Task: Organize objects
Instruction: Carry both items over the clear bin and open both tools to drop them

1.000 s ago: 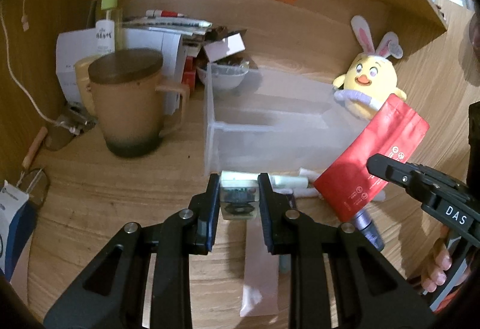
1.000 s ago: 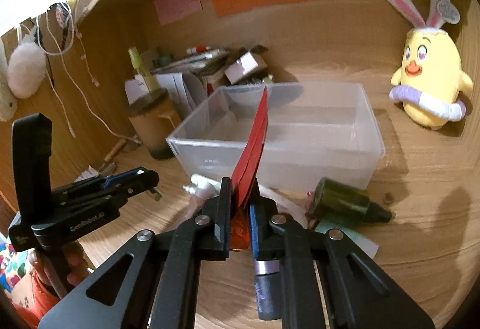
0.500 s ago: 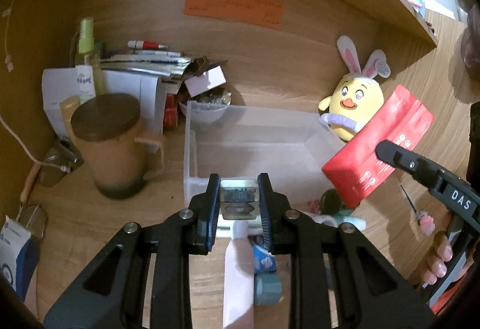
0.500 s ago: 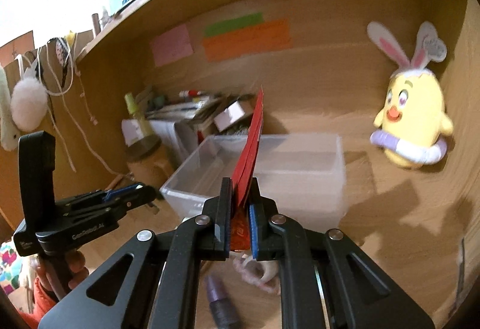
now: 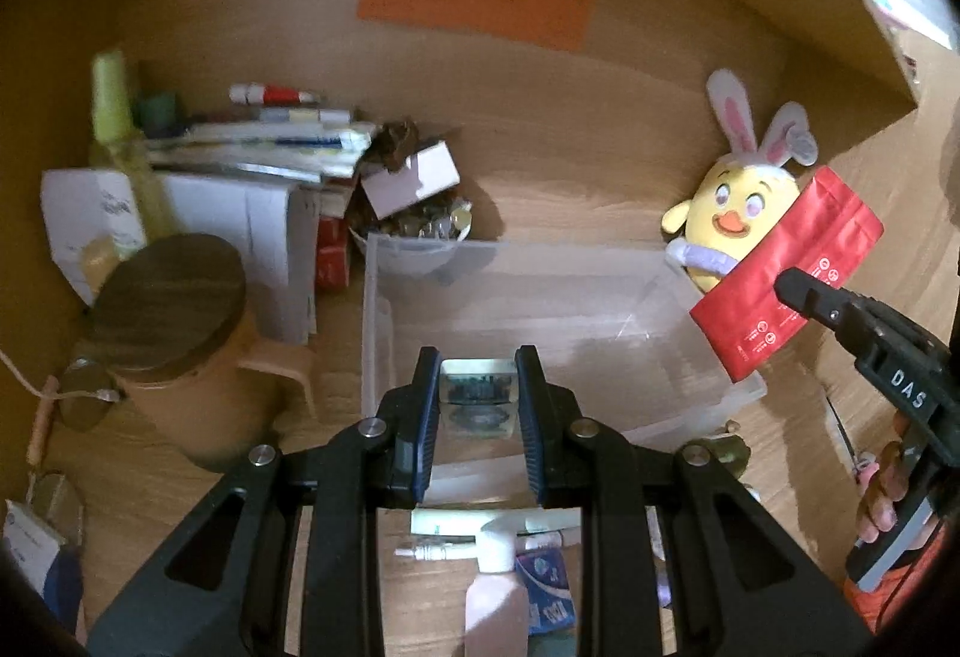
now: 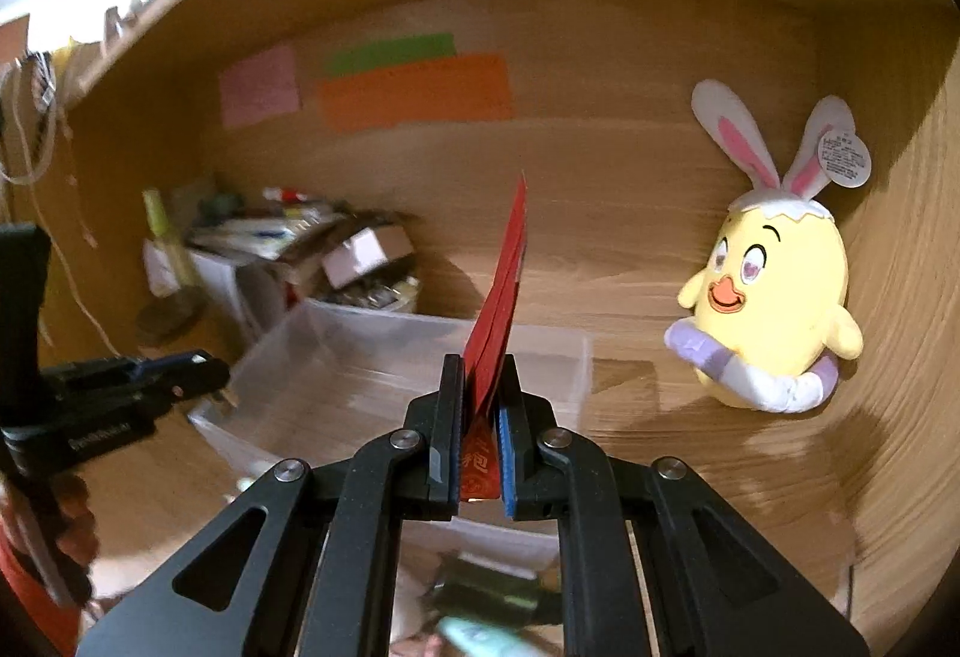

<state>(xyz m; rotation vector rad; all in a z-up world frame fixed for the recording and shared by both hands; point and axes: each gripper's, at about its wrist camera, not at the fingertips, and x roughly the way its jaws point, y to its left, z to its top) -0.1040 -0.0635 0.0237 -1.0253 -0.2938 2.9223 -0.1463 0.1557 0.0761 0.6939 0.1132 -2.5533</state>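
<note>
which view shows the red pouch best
The left wrist view: the red pouch shows its broad printed face there, tilted over the bin's right end, pinched by the right tongs. The right wrist view sees it edge-on, a thin red sliver rising between the pads.

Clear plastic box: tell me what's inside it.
The clear plastic box looks empty; bare floor shows through. The left claw and its small jar cover the near part.

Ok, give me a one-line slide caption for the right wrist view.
Right claw grips a red packet edge-on above the clear plastic bin, bunny-eared chick plush nearby.
</note>
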